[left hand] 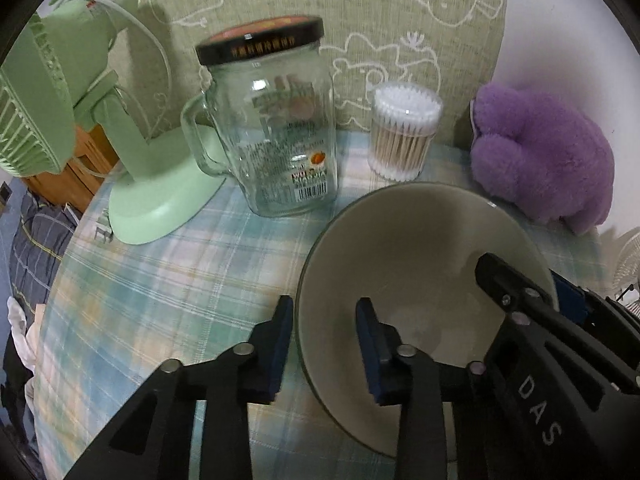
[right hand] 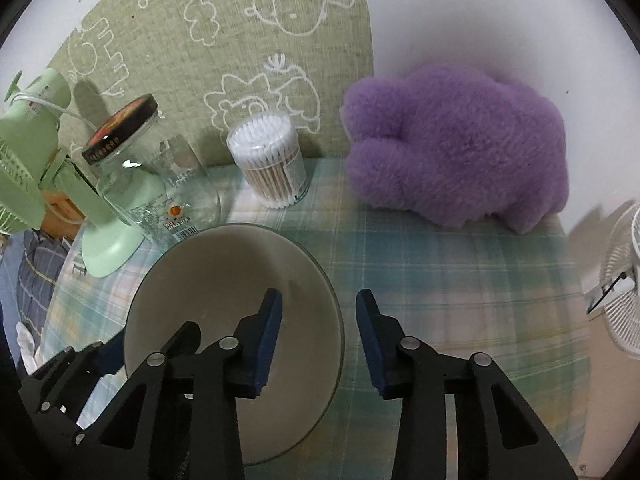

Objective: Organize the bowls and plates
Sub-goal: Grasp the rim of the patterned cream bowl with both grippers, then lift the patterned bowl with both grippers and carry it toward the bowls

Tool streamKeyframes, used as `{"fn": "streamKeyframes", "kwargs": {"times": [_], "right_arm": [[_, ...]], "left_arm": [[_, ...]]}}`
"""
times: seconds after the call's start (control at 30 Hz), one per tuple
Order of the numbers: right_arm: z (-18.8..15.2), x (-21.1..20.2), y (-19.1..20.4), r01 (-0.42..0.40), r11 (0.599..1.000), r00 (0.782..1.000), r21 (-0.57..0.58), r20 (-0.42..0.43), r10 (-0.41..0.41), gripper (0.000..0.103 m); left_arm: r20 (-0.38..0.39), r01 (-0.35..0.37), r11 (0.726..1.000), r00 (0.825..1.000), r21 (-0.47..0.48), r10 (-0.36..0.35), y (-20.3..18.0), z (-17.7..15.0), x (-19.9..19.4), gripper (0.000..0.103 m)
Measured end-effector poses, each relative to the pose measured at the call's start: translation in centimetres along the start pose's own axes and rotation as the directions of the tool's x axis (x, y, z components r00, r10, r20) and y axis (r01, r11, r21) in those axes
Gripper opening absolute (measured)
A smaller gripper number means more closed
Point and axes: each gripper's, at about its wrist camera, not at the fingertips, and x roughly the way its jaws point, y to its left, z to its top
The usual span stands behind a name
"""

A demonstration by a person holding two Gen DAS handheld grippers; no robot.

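One pale beige bowl (left hand: 420, 248) rests on the plaid tablecloth (left hand: 160, 280), and both grippers stand at its rim. My left gripper (left hand: 324, 302) straddles the bowl's left rim, one blue pad tight against the outside and the other on the inner wall. In the right wrist view the same bowl (right hand: 224, 272) sits at lower left. My right gripper (right hand: 319, 293) straddles its right rim. One of its pads is inside the bowl, and the outer pad stands a small gap off the rim. The right gripper (left hand: 528, 280) also shows across the bowl in the left wrist view.
Behind the bowl stand a lidded glass jar mug (left hand: 276, 128), a green desk fan (left hand: 120, 152), a tub of cotton swabs (left hand: 404, 136) and a purple plush toy (right hand: 460, 144). A green cushion (right hand: 224, 40) leans on the wall. A white fan (right hand: 624, 280) is off the table's right edge.
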Motion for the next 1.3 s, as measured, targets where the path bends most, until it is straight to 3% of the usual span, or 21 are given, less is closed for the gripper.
{"fn": "streamKeyframes", "kwargs": {"times": [0.13,0.63,1.3], "right_arm": [[0.0,0.7,0.0,-0.004,1.0,1.0,0.003,-0.013,0.004,0.022],[-0.4,-0.3,-0.9,0.008,1.0,1.0,0.005,-0.026,-0.008,0.02],[-2.4,-9.0,0.2,0.021,1.0,0.999,-0.005,0.034,-0.021,0.02]], "left_arm": [[-0.013,0.015,1.0,1.0,0.012,-0.014,-0.3,-0.4,0.3,0.019],[-0.017,0.016,0.997,1.0,0.079,-0.015,-1.5,-0.4,-0.9,0.019],[0.038,0.038,0.996,0.998,0.076,-0.041,0.5,-2.5,-8.5,0.019]]}}
